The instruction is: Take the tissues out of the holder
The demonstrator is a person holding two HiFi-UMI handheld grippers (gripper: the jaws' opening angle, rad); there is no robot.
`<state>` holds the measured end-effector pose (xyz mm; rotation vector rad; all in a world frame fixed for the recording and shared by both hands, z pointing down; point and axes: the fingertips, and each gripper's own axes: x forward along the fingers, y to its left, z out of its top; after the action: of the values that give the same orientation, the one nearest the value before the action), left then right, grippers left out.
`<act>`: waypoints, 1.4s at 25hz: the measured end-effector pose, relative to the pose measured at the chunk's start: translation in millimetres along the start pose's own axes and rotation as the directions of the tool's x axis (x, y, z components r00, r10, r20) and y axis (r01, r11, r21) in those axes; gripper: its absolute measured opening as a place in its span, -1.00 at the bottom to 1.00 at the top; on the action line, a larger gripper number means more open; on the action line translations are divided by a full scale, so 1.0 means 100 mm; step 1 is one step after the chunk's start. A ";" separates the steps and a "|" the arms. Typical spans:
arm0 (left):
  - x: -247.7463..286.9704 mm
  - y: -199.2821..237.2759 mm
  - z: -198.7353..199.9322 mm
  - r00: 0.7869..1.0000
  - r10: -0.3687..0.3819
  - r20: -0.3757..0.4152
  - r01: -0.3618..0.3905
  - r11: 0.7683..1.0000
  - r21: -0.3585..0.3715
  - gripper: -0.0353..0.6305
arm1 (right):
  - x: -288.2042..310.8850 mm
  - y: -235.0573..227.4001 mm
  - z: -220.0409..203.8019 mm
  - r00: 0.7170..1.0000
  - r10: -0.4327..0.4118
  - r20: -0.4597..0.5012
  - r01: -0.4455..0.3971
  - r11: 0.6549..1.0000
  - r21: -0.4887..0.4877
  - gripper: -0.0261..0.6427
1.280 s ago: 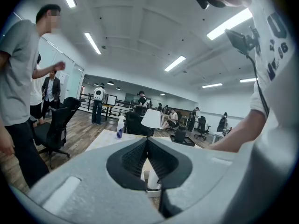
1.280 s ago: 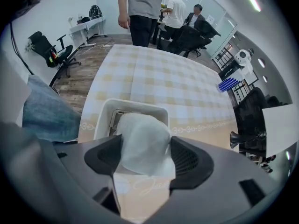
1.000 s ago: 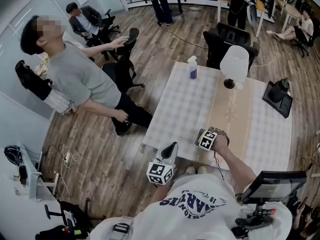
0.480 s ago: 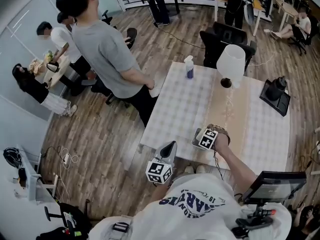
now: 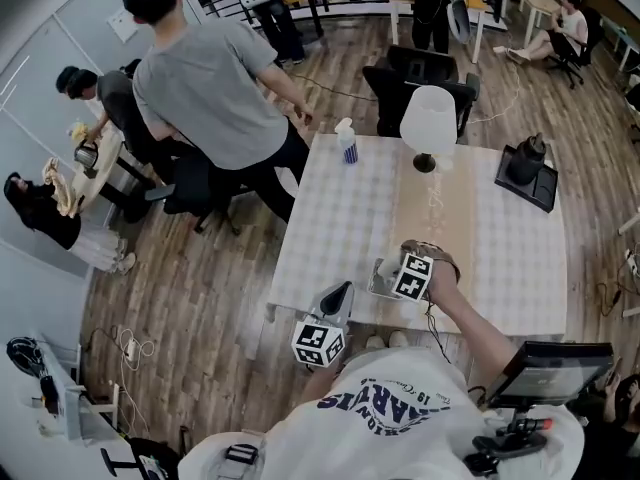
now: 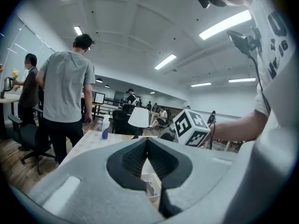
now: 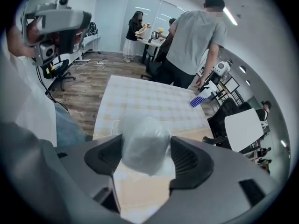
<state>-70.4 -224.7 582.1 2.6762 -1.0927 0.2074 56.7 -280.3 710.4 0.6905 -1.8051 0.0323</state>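
At the table's (image 5: 330, 208) near edge, right gripper (image 7: 145, 161) is clamped part-open on the plastic-wrapped tissue pack (image 7: 144, 141), right over the holder (image 5: 381, 280); can't tell if it's clear of it. Left gripper (image 6: 147, 146) is closed, empty, off the table. Risks: slick wrap slips out of the pads, or the unbraced holder lifts with the pack and drops off the edge.

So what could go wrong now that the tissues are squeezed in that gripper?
The tissue pack is in shiny wrap between the right gripper's jaws, so it might slip out when lifted. The holder lies close to the table's near edge. The left gripper is shut and not touching it, so the holder could come up with the pack or slide off.
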 end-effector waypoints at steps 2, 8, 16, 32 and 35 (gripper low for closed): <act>0.08 -0.08 0.03 0.999 -0.035 0.002 0.035 0.999 0.010 -0.88 | -0.22 -0.03 0.04 1.000 -0.010 0.021 0.010 1.000 0.004 0.03; 0.24 -0.28 0.10 0.993 -0.118 -0.002 0.118 0.992 0.036 -0.88 | -1.03 -0.21 0.29 0.990 -0.094 0.101 0.096 0.995 -0.014 0.03; 0.26 -0.33 0.10 0.989 -0.148 -0.005 0.148 0.988 0.045 -0.88 | -1.61 -0.31 0.54 0.968 -0.184 0.173 0.188 0.982 -0.007 0.03; 0.24 -0.13 0.10 0.992 -0.125 -0.009 0.125 0.991 0.044 -0.88 | -1.45 -0.36 0.60 0.970 -0.170 0.175 0.172 0.985 0.003 0.03; 0.24 -0.16 0.10 0.991 -0.132 -0.012 0.132 0.990 0.043 -0.88 | -1.48 -0.37 0.59 0.969 -0.175 0.172 0.177 0.984 0.007 0.03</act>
<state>-42.1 -232.1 575.4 2.7712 -0.9139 0.2218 49.5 -267.2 547.6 0.8676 -1.9002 -0.1582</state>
